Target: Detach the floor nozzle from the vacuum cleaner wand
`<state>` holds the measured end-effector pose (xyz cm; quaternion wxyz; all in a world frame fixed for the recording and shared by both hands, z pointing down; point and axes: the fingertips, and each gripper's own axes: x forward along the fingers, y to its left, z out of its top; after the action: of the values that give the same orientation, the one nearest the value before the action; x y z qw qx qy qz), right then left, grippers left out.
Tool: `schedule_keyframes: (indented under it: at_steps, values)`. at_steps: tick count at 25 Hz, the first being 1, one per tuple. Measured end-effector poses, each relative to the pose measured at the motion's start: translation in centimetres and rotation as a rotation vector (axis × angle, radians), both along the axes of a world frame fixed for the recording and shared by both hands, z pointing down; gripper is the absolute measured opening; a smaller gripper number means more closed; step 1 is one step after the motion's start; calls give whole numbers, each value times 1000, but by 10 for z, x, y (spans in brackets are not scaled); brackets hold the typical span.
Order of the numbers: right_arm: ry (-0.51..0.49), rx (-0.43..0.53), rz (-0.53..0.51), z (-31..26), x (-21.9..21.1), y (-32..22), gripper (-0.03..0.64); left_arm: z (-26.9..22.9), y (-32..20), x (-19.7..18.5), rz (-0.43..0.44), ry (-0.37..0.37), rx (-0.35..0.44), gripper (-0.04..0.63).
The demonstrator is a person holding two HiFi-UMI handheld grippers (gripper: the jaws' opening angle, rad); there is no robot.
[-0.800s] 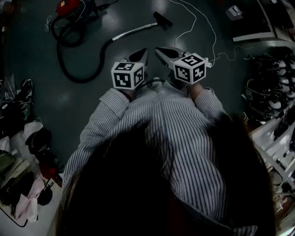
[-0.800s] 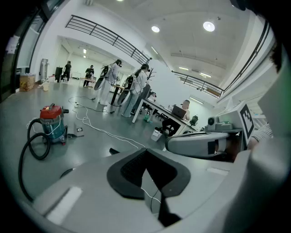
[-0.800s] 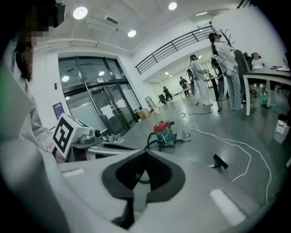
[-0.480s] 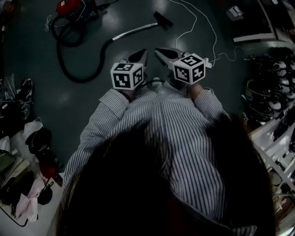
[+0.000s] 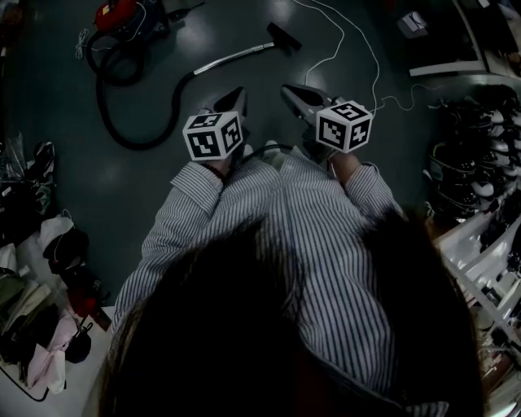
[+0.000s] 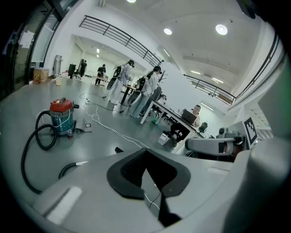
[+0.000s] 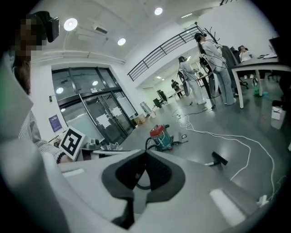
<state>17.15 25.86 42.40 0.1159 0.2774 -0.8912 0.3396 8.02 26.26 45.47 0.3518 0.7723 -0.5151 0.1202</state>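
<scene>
Looking down over my striped shirt [image 5: 301,236], I hold my left gripper [image 5: 238,91] with its jaws pressed together and nothing between them, and my right gripper [image 5: 287,88] is closed and empty in the same way. Each one carries a cube [image 5: 213,135] with black-and-white square markers (patterns only, no words). The floor nozzle [image 5: 283,37] lies on the dark floor [image 5: 146,187] well ahead of both grippers, joined to the shiny wand [image 5: 232,57]. From the wand a black hose [image 5: 140,147] curves back to the red-topped vacuum cleaner [image 5: 120,13]. A white cable [image 5: 358,49] runs beside the nozzle. A blue poster [image 7: 55,123] hangs by the glass door [image 7: 97,118]; its print is too small to read.
</scene>
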Motion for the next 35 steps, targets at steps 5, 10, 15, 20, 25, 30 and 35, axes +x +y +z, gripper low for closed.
schedule_keyframes:
  at_steps: [5,10,15,20,25,30,35]
  values:
    - [7,6,43,11,29,-15,2,12,-12,2,-56,5,-20,6]
    - [-20,-81,52,30,30,-23,2,29,-13,1,-72,16,-74,6]
    - [-17,-123,54,45,8,-57,2,47,-44,-20,-56,14,-115,6]
    - [-22,-125,96,48,-22,-127,2,50,-113,-54,-19,0,-126,6]
    - [-40,-126,176,40,-57,-201,2,41,-184,-95,26,-10,-117,6]
    - [-34,-91,230,33,-80,-253,2,45,-230,-123,52,-8,-126,6]
    - [-42,-115,244,36,-87,-278,2,55,-252,-128,69,2,-155,6]
